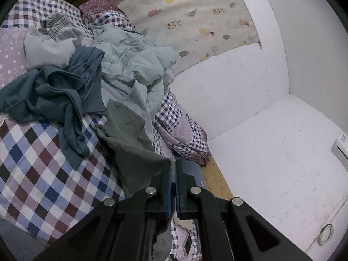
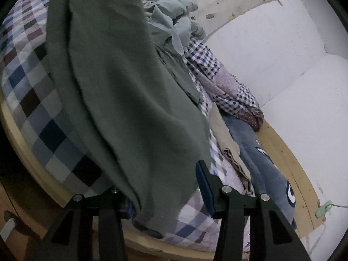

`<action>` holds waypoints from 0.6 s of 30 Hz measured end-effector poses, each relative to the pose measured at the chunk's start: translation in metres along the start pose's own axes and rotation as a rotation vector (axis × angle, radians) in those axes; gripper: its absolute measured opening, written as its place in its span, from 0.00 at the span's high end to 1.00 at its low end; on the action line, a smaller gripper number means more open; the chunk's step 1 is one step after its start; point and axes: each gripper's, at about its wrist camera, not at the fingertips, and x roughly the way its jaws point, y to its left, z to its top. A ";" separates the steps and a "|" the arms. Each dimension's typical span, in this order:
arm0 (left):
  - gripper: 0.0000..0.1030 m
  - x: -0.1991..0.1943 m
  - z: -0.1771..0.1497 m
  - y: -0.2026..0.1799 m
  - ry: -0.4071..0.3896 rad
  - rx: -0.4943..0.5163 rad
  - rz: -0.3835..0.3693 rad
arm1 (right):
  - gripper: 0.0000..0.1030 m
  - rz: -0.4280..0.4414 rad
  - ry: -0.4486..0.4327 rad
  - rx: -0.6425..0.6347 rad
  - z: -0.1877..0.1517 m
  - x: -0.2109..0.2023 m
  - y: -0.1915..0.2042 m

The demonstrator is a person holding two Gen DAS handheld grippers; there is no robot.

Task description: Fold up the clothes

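The left gripper [image 1: 173, 169] is pinching a corner of the grey-green garment [image 1: 130, 143], its blue-padded jaws pressed nearly together on the cloth. The right gripper [image 2: 165, 187] is standing wide open, with the same garment [image 2: 121, 87] draping across its left finger and hanging down between the jaws; nothing is clamped there. Beneath, the checked bedspread [image 1: 39, 174] is covering the bed. Farther up the bed, toward the wall-side edge, a dark teal garment [image 1: 65, 91] is lying crumpled against a heap of pale green clothes [image 1: 132, 65]. Beyond them, a pineapple-print sheet [image 1: 195, 17] is hanging on the white wall [image 1: 250, 91].
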 end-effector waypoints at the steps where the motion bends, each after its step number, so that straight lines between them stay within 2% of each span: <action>1: 0.99 0.001 0.000 0.000 0.001 0.004 0.003 | 0.51 -0.005 -0.008 -0.004 -0.002 0.000 -0.002; 5: 0.99 0.001 0.002 0.000 0.001 0.007 0.014 | 0.55 0.032 -0.031 -0.010 0.001 -0.008 -0.002; 7: 0.99 0.000 0.003 0.001 0.001 0.007 0.023 | 0.78 0.016 -0.046 -0.020 0.002 -0.017 -0.003; 10: 0.99 -0.001 0.003 0.002 0.001 0.012 0.035 | 1.00 0.016 -0.053 -0.035 0.005 -0.024 -0.007; 13: 0.99 -0.004 0.003 0.004 -0.004 0.012 0.050 | 1.00 0.022 -0.054 -0.042 0.005 -0.031 -0.014; 18: 0.99 -0.007 0.002 0.003 0.003 0.016 0.068 | 1.00 0.011 -0.063 -0.001 0.010 -0.035 -0.055</action>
